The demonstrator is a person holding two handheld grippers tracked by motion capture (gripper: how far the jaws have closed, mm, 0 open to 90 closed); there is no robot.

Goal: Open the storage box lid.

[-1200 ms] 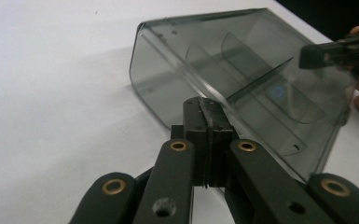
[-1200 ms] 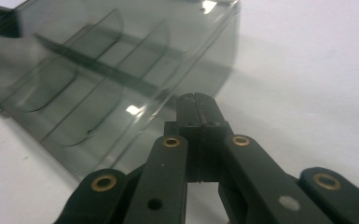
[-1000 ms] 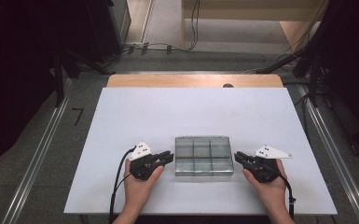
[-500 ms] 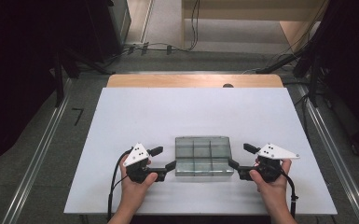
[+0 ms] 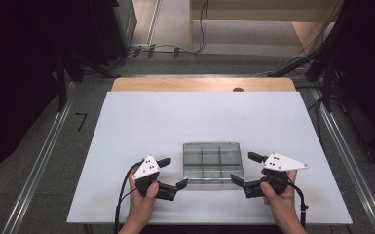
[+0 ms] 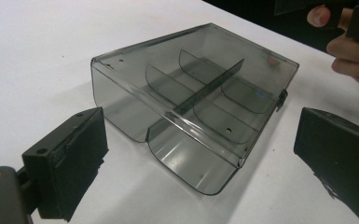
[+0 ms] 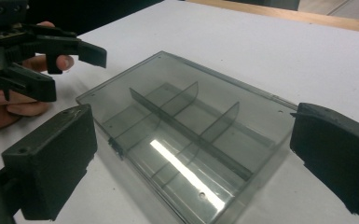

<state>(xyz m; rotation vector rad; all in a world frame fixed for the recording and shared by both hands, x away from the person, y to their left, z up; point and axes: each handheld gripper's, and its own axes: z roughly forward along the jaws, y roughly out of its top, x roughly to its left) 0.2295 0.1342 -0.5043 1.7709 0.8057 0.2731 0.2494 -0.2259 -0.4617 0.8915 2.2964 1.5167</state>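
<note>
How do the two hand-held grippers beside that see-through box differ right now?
The left gripper sits at the box's near left corner, its grey plate small and tilted. The right gripper sits at the right side, its plate longer and pointing away from the box. Both have just been opening, stand wide open, and hold nothing.

A black mark, seemingly a "7" (image 5: 81, 120), stands on the floor (left of the table).
</note>
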